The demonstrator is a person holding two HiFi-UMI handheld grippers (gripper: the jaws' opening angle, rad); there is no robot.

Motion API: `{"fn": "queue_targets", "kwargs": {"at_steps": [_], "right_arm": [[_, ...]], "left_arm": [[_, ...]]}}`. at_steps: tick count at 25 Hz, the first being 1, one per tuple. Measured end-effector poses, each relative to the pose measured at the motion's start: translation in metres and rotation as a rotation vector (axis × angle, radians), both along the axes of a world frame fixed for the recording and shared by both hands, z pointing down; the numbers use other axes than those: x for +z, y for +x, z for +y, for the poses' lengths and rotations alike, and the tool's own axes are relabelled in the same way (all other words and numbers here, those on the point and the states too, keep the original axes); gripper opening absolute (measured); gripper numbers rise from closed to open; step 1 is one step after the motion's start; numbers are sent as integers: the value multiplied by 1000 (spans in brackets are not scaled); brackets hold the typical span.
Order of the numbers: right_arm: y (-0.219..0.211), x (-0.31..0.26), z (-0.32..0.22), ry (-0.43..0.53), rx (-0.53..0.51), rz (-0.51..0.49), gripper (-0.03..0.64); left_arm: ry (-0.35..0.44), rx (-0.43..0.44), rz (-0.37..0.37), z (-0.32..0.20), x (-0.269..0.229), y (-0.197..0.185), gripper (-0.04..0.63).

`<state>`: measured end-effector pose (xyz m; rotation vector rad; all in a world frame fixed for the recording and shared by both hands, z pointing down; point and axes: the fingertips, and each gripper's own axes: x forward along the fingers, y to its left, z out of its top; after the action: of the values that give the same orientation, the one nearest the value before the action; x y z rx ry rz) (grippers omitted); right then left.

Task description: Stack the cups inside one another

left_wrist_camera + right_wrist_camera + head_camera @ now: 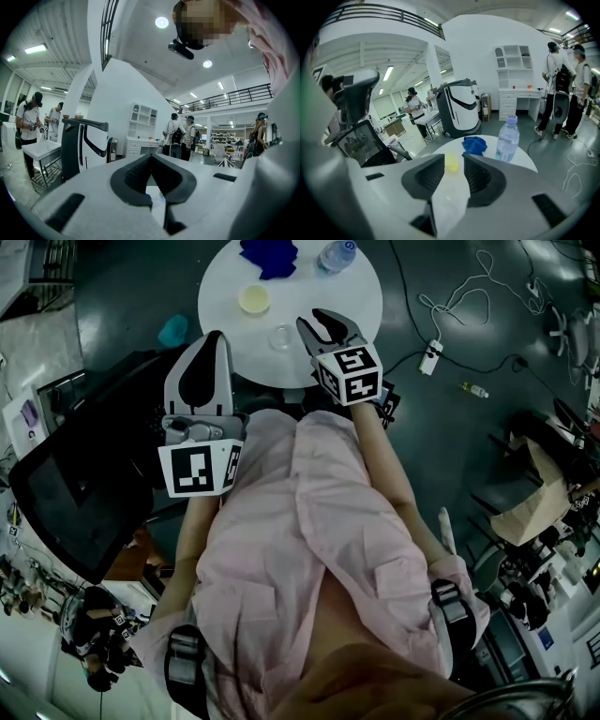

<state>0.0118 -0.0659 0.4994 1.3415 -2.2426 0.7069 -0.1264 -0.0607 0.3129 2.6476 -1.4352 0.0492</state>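
On the round white table (361,296) stand a pale yellow cup (254,299) and, nearer me, a clear cup (281,337). My right gripper (313,320) hangs over the table's near edge just right of the clear cup, open and holding nothing. In the right gripper view the yellow cup (451,163) shows through the gap of that gripper (453,164). My left gripper (217,335) is raised off the table's left edge. In its own view the left gripper (151,158) points at the room, tips touching, shut on nothing.
A blue cloth (270,256) and a water bottle (336,254) sit at the table's far side. A teal cup-like thing (173,331) lies left of the table. A black chair (75,493) stands at my left; cables and a power strip (431,357) lie on the floor at right.
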Motion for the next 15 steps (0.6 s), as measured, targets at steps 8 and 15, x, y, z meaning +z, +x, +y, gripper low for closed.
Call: {"fn": "queue_targets", "kwargs": {"at_steps": [8, 15], "right_arm": [[-14, 41, 3, -93, -71, 58, 120], [-24, 73, 8, -178, -112, 86, 120]], "left_arm": [[-10, -13, 0, -3, 3, -5, 15], [-15, -19, 4, -6, 3, -7, 16]]}}
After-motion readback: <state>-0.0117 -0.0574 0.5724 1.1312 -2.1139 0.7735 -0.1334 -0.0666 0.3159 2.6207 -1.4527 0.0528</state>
